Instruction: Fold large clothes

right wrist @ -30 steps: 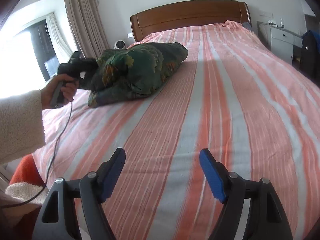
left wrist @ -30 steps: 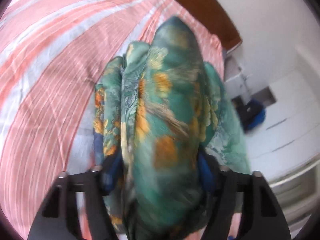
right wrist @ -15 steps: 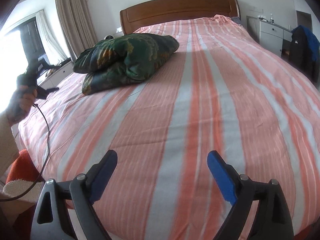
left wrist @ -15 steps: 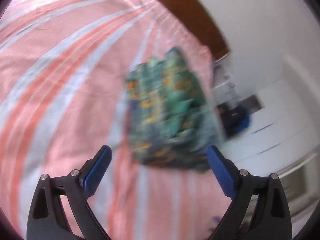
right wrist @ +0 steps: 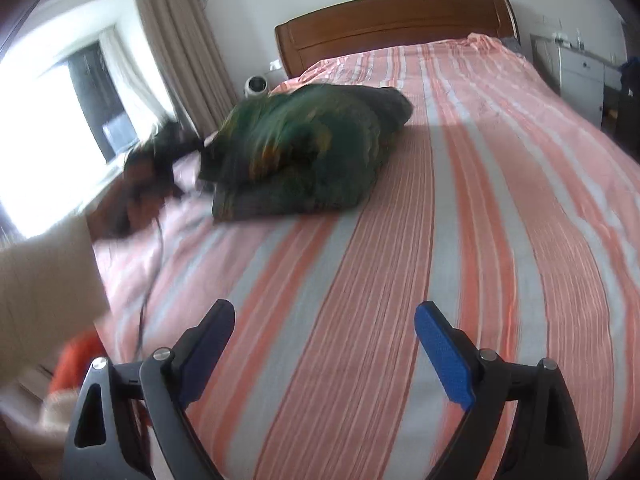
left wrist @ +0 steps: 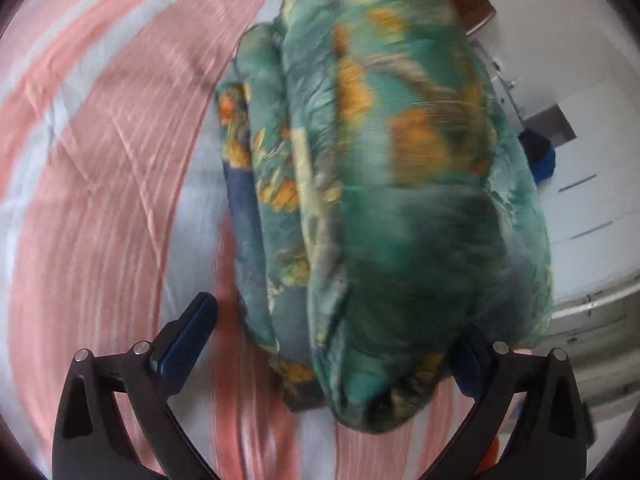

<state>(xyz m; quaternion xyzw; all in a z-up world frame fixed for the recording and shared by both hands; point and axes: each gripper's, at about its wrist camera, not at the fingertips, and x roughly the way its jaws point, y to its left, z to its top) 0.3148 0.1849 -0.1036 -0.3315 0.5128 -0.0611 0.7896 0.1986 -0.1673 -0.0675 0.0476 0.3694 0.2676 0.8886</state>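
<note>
A folded green garment with orange flowers lies as a thick bundle on the bed with the pink and white striped sheet. My left gripper is open, its jaws wide on either side of the bundle's near end; the cloth hides the right fingertip. In the right wrist view the same bundle lies at the bed's left side, with the left gripper blurred against it. My right gripper is open and empty above the bed's near edge.
A wooden headboard stands at the far end. A window with curtains is on the left. A white cabinet stands on the right. Wide striped sheet lies between the bundle and my right gripper.
My left gripper let go of the bundle and pulled back, then moved in again with its jaws open around the bundle's end. My right gripper stayed open and shifted slightly.
</note>
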